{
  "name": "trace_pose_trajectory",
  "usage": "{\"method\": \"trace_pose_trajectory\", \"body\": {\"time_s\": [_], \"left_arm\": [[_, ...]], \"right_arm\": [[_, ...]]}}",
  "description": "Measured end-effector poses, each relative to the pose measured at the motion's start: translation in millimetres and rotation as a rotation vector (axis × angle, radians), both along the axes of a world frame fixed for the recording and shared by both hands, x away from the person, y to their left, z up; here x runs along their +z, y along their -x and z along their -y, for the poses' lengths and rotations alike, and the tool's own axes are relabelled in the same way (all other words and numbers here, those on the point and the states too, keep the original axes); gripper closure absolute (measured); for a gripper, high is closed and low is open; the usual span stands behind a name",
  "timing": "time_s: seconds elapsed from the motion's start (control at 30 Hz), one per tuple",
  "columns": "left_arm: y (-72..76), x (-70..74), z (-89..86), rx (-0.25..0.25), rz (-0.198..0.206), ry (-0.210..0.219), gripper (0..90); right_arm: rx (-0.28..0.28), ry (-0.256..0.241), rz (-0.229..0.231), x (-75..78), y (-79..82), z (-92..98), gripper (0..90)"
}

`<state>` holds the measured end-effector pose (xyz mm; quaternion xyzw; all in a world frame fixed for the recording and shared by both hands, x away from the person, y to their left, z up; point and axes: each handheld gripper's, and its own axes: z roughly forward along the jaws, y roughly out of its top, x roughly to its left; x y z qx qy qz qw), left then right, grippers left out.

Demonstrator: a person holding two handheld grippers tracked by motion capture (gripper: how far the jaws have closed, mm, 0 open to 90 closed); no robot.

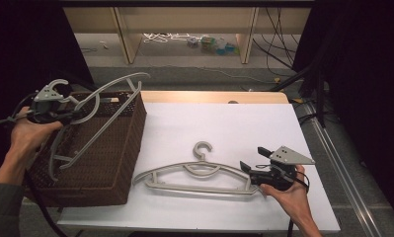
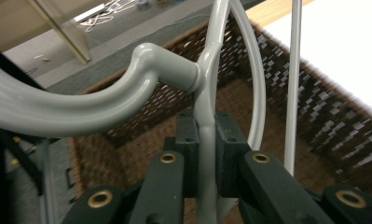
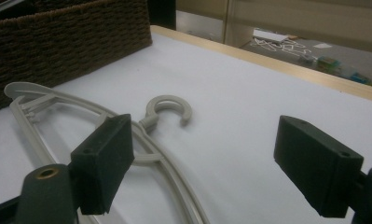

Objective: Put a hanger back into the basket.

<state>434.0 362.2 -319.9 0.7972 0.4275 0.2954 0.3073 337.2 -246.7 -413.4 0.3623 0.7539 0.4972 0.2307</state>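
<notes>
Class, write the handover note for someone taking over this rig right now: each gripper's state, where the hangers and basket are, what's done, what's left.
Left gripper: shut on the raised hanger, held over the wicker basket.
Right gripper: open, beside the end of the second hanger, not gripping it.
Second hanger lies flat on the white table.
Done: one hanger lifted over the basket.
Left, probably: lower it in, then grasp the second.

Right gripper (image 3: 200, 163): jaws wide apart, empty. Hanger (image 3: 95, 126) flat on white desk (image 3: 249, 98). Basket (image 3: 58, 42) behind.
</notes>
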Motion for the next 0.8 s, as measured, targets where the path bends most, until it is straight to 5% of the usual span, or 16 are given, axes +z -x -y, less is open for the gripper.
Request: {"method": "trace_pose_trajectory", "body": {"time_s": [0.2, 0.8], "left_arm": [[0.3, -14.4, -13.0, 0.041, -0.022, -0.041, 81.9], [-2.5, -45.6, -34.0, 0.105, -0.108, -0.064, 81.9]], "right_arm": [[-0.006, -0.003, 0.007, -0.3, -0.3, 0.6, 20.8], [0.0, -0.001, -0.012, -0.6, -1.0, -0.1, 20.4]]}}
